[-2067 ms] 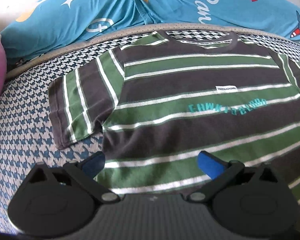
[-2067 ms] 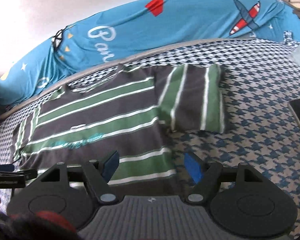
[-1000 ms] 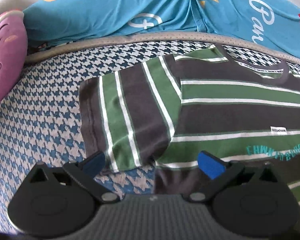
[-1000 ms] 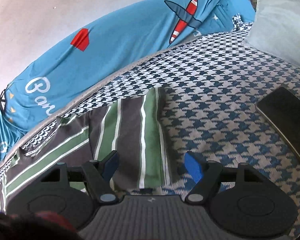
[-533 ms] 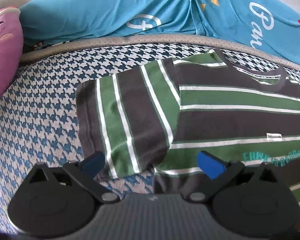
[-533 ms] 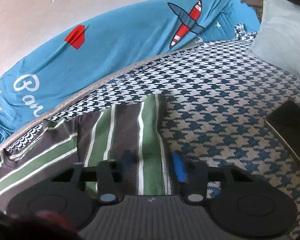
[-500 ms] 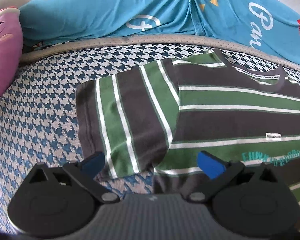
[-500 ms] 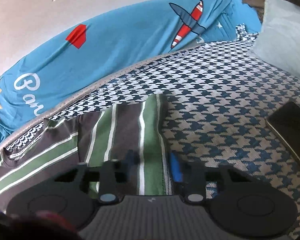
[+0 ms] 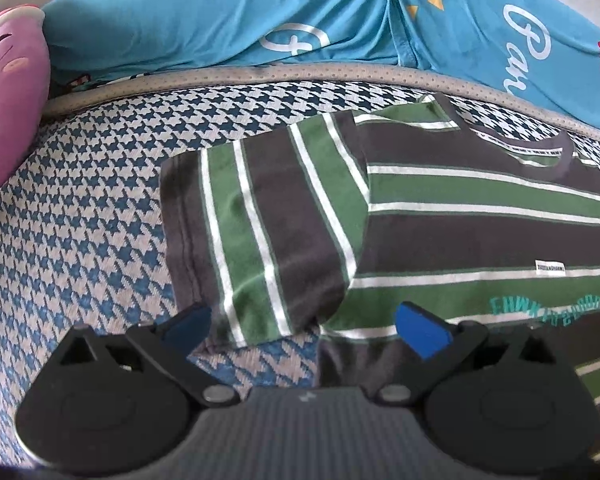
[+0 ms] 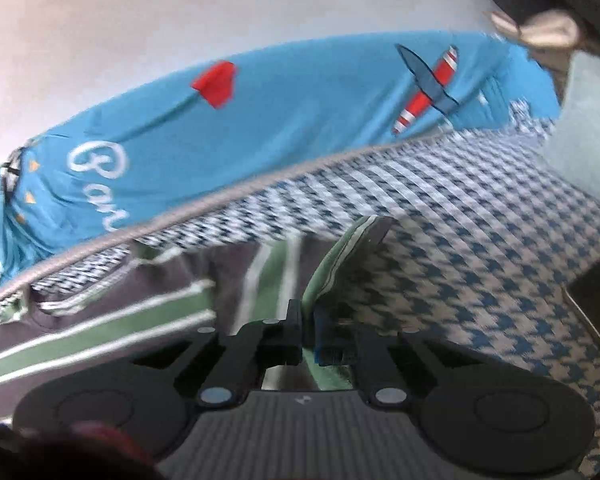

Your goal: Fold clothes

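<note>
Striped T-shirt (image 9: 460,236) spread flat, chest side up, on the houndstooth bed cover (image 9: 80,220), collar toward the far edge where the blue bedding (image 9: 260,12) lies. Left hand-held gripper (image 9: 304,330) spread wide apart, holding nothing, poised over the near hem of the left sleeve (image 9: 260,232), with 1 blue pad at the sleeve's outer near corner and the other over the shirt body. Right hand-held gripper (image 10: 308,334) pressed together on the near edge of the right sleeve (image 10: 340,256), whose cuff stands lifted and curled; view blurred, so depth of the bite unclear. Purple plush (image 9: 8,96) at the far left, well apart from the shirt.

Risks, as a judgement: a thin bite on the right sleeve could slip once the fabric is pulled across, dropping the fold short. Only 1 layer pinched would leave the lower layer behind and bunch the sleeve. Uneven pull against the idle left side could drag the whole shirt sideways on the cover and skew the stripes. A left pinch including the body fabric could wrinkle the side seam.
</note>
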The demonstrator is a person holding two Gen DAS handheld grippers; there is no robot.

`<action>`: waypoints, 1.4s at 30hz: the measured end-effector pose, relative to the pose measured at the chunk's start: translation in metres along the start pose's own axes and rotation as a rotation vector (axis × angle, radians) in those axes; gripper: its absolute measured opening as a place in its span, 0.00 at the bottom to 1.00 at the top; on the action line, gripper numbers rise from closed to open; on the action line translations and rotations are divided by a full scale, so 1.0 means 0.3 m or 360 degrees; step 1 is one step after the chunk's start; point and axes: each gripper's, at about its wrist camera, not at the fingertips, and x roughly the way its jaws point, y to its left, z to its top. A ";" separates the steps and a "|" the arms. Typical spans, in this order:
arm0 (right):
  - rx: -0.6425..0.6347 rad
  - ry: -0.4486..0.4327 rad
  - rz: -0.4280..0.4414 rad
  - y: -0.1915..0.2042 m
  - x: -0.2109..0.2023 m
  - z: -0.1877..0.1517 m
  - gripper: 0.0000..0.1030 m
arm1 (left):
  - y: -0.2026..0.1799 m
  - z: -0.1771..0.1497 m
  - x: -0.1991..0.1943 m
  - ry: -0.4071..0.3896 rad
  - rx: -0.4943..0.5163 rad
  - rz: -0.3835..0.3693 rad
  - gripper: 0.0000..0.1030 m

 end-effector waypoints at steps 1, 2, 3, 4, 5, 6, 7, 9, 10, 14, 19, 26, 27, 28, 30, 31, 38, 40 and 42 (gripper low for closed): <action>-0.0022 -0.0022 0.0037 0.026 -0.010 0.007 0.08 | 0.006 0.000 0.000 0.0000 -0.0006 0.0002 1.00; -0.0047 -0.0042 0.0085 0.055 -0.021 0.012 0.08 | 0.011 -0.001 0.002 0.0001 -0.0014 0.0003 1.00; -0.0080 -0.0056 0.0155 0.087 -0.031 0.015 0.08 | 0.017 -0.002 0.004 0.0003 -0.0021 0.0004 1.00; -0.0119 -0.0067 0.0234 0.118 -0.042 0.016 0.08 | 0.022 -0.002 0.006 0.0005 -0.0028 0.0005 1.00; -0.0163 -0.0068 0.0334 0.154 -0.051 0.017 0.08 | 0.026 -0.001 0.008 0.0007 -0.0035 0.0006 1.00; -0.0206 -0.0052 0.0428 0.187 -0.057 0.015 0.09 | 0.029 -0.001 0.009 0.0010 -0.0040 0.0005 1.00; -0.0244 -0.0027 0.0501 0.214 -0.060 0.012 0.09 | 0.033 -0.001 0.009 0.0012 -0.0044 0.0003 1.00; -0.0307 0.0010 0.0620 0.261 -0.068 0.007 0.14 | 0.038 -0.001 0.009 0.0012 -0.0050 -0.0005 1.00; -0.0322 0.0010 0.0646 0.271 -0.072 0.005 0.20 | 0.040 0.000 0.007 0.0008 -0.0052 -0.0008 1.00; -0.0229 0.0013 0.0626 0.250 -0.068 0.024 0.28 | 0.050 0.001 0.007 0.0002 -0.0060 -0.0003 1.00; -0.0111 0.0089 0.0505 0.184 -0.028 0.039 0.28 | 0.062 0.002 0.011 0.0008 -0.0077 0.0003 1.00; -0.0094 0.0170 0.0441 0.142 -0.004 0.028 0.35 | 0.075 0.003 0.017 0.0009 -0.0098 0.0023 1.00; -0.0110 0.0178 0.0435 0.145 -0.002 0.024 0.35 | 0.077 0.003 0.019 0.0012 -0.0101 0.0028 1.00; -0.0128 0.0187 0.0428 0.149 0.001 0.021 0.35 | 0.079 0.004 0.021 0.0015 -0.0104 0.0033 1.00; -0.0170 0.0207 0.0423 0.161 0.008 0.012 0.36 | 0.084 0.004 0.024 0.0022 -0.0106 0.0039 1.00; -0.0190 0.0219 0.0418 0.169 0.012 0.009 0.37 | 0.085 0.005 0.026 0.0025 -0.0107 0.0041 1.00; -0.0358 0.0274 0.0388 0.223 0.021 -0.025 0.42 | 0.111 0.013 0.038 0.0052 -0.0143 0.0027 1.00; -0.0411 0.0300 0.0373 0.241 0.027 -0.037 0.45 | 0.130 0.018 0.035 0.0048 -0.0164 0.0015 1.00; -0.0477 0.0338 0.0347 0.263 0.034 -0.056 0.53 | 0.152 0.026 0.031 0.0037 -0.0187 0.0008 1.00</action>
